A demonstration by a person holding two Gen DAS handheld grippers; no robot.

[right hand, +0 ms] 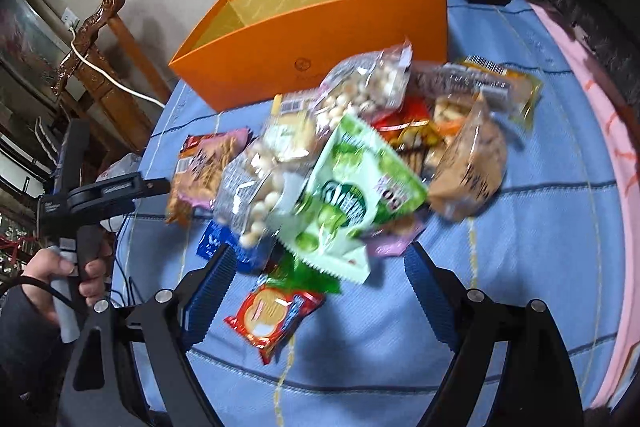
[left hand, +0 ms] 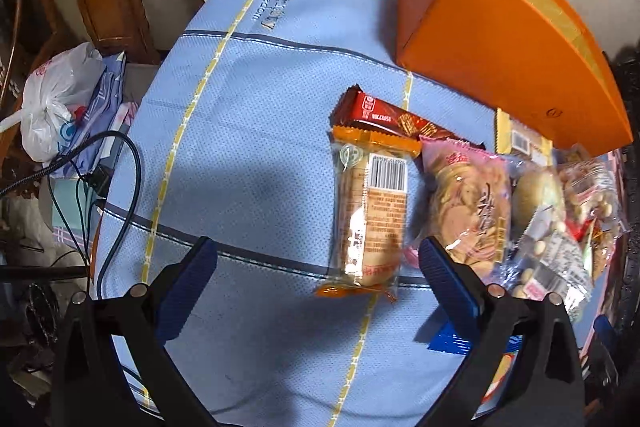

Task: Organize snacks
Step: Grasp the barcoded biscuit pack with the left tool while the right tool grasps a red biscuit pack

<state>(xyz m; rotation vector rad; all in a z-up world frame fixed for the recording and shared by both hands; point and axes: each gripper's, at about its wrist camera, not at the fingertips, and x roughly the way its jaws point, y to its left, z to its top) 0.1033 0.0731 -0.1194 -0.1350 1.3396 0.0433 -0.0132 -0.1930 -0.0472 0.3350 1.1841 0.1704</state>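
**Left wrist and right wrist: both claws open over the snack pile**

Left wrist view: the left claw (left hand: 316,263) stands wide open with nothing between its pads, low in the frame above the blue cloth (left hand: 248,107) covering the bench. A clear cake packet with orange ends (left hand: 370,215) lies just right of centre, barcode up; a red wafer bar (left hand: 394,119) sits behind it, and a pink biscuit bag (left hand: 470,199) lies to its right. The orange box (left hand: 500,39) fills the upper right. Writing on the cloth is upside down and unreadable.

Right wrist view: the right claw (right hand: 316,279) is also spread, empty, over a green-and-white snack bag (right hand: 352,199) at centre, blurred. A red cracker packet (right hand: 272,315) lies between the fingers. The box stands open-topped behind the pile. Labels are too smeared to read.

Sorting appears barely begun; next, each claw probably needs to settle on one packet, close, and carry it to the box.
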